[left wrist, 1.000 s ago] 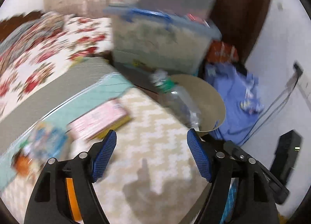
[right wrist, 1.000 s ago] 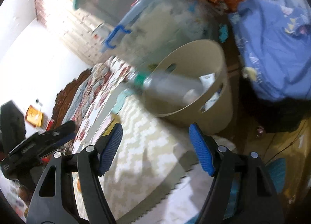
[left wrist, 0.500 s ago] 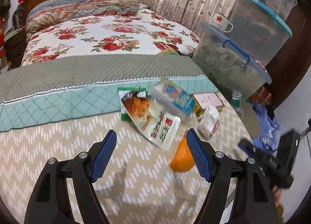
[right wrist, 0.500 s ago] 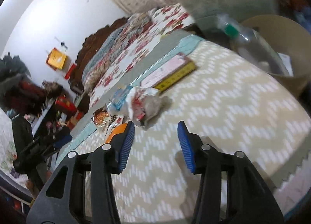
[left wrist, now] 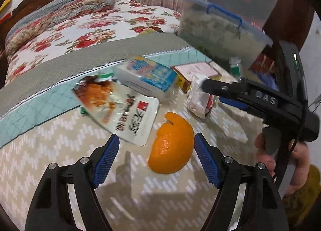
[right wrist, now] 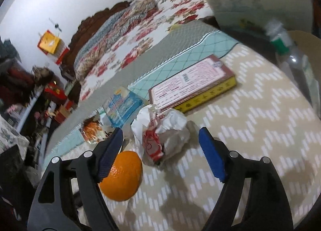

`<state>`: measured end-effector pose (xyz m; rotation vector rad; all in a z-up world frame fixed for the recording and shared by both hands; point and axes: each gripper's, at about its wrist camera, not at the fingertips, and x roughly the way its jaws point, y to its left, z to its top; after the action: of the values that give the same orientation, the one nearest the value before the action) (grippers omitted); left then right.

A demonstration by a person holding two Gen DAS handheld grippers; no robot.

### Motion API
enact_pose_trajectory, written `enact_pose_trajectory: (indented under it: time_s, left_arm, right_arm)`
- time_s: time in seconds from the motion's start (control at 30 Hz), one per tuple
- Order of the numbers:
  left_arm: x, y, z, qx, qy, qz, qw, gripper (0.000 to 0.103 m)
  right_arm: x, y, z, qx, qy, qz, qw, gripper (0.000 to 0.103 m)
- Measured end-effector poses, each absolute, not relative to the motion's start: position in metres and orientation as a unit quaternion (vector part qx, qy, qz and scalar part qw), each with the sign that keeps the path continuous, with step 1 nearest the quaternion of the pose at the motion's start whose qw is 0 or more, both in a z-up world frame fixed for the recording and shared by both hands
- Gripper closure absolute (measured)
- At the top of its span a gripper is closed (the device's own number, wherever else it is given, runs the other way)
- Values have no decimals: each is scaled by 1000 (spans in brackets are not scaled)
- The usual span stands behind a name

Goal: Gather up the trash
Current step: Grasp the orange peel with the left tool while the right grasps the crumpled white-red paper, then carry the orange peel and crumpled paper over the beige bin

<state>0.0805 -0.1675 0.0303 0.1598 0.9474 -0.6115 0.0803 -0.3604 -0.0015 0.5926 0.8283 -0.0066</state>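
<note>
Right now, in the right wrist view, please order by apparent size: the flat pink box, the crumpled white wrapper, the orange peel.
1. flat pink box, clearly largest.
2. crumpled white wrapper and orange peel look alike; the peel lies nearer the camera and is partly hidden, so I do not rank them.

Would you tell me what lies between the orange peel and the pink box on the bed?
The crumpled white wrapper lies between the orange peel and pink box; the right wrist view shows it.

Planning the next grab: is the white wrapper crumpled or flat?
Crumpled: the white wrapper bunches into a creased wad between the open right gripper fingers.
</note>
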Motion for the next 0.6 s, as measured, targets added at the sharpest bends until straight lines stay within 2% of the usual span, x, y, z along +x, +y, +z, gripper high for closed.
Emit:
enact_pose_trajectory:
  time_s: [0.07, 0.1, 0.13, 0.17, 0.23, 0.33, 0.4, 0.6]
  left_arm:
    - [83, -176, 22, 86, 450, -288, 841, 30]
    - [83, -180, 18, 92, 451, -287, 840, 31]
    - [83, -184, 14, 99, 454, -283, 839, 32]
    - [83, -185, 11, 101, 457, -283, 837, 40]
    - [81, -185, 11, 91, 457, -301, 832, 59]
    - [74, -189, 14, 95, 456, -310, 829, 68]
    - [71, -188, 16, 82, 465, -321, 821, 79]
    - [53, -179, 17, 65, 481, -332, 809, 83]
  right_arm:
    - [89, -354, -6, 268, 406, -2, 874, 24]
    - [93, -350, -10, 254, 414, -5, 874, 28]
    - [92, -349, -11, 243, 412, -8, 878, 40]
    - [92, -347, -12, 232, 415, -7, 880, 49]
    - [86, -349, -12, 248, 411, 3, 877, 54]
    - [70, -352, -13, 258, 407, 13, 876, 55]
    - [55, -352, -14, 267, 403, 22, 875, 56]
    - [6, -353, -18, 300, 393, 43, 868, 55]
